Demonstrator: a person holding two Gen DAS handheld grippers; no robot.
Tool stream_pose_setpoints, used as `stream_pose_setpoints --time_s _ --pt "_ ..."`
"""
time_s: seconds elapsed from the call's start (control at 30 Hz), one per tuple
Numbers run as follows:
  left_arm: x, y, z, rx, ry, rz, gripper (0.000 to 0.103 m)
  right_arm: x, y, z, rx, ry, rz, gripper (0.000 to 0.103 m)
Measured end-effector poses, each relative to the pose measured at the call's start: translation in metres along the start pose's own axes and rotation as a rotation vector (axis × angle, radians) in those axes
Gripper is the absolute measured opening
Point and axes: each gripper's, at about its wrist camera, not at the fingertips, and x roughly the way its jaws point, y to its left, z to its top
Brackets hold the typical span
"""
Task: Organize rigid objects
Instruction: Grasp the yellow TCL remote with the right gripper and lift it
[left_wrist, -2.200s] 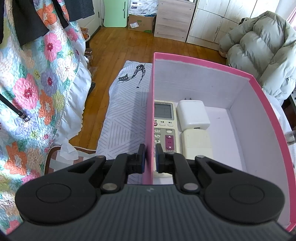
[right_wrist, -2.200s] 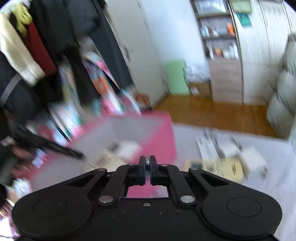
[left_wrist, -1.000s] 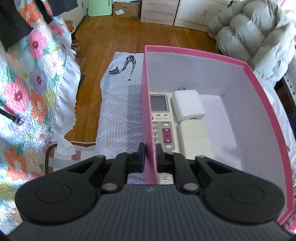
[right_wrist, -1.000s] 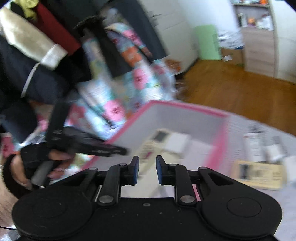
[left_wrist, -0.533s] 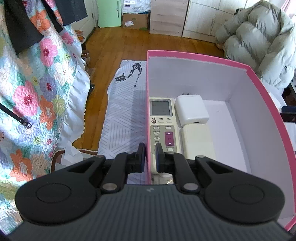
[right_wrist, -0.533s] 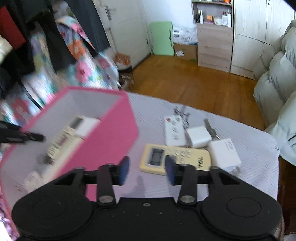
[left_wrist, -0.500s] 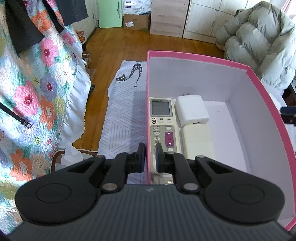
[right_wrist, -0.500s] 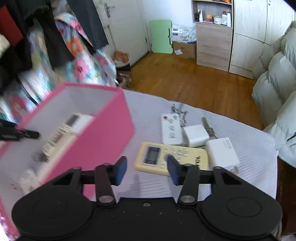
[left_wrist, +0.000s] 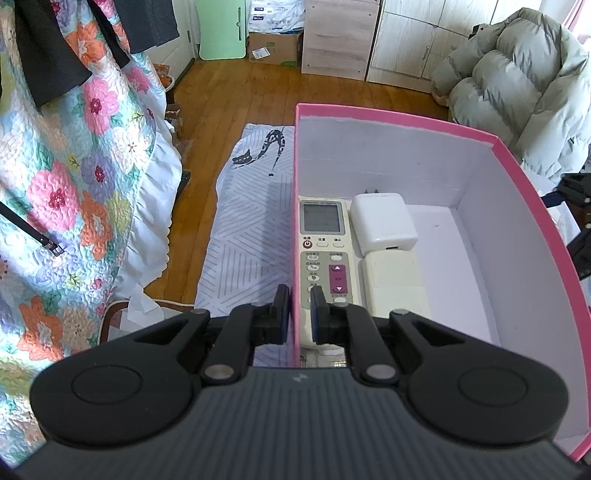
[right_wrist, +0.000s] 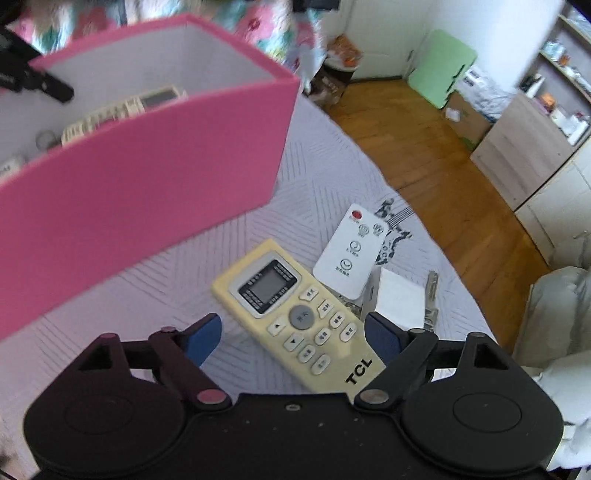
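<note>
My left gripper (left_wrist: 294, 309) is shut on the left wall of the pink box (left_wrist: 524, 173). Inside the box lie a white remote (left_wrist: 323, 243), a white charger (left_wrist: 382, 227) and a cream block (left_wrist: 395, 280). In the right wrist view the pink box (right_wrist: 140, 173) stands at the left. My right gripper (right_wrist: 293, 338) is open, with its fingers either side of a yellow TCL remote (right_wrist: 291, 314) on the cloth. A small white remote (right_wrist: 351, 251), a white adapter (right_wrist: 395, 301) and a key (right_wrist: 430, 295) lie just beyond it.
The striped grey cloth (right_wrist: 332, 177) covers the table. A floral quilt (left_wrist: 66, 177) hangs at the left over the wooden floor (left_wrist: 229, 96). A grey puffer coat (left_wrist: 517, 85) sits at the right. Cupboards and a green panel (left_wrist: 221, 29) stand at the back.
My right gripper has opened wide and dropped close over the yellow remote. My left gripper still holds the box wall; the box has hardly moved.
</note>
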Motion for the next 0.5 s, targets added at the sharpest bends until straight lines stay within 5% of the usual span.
stream_pose_setpoints --time_s 0.3,0.5 --pt "0.000 0.000 0.000 -0.008 -0.005 -0.006 0.009 0.007 -0.006 0.000 0.107 -0.001 0.017 0.090" --pt "-0.001 0.001 0.001 -0.016 -0.005 -0.012 0.009 -0.004 0.002 0.002 0.161 0.059 -0.038 0.059"
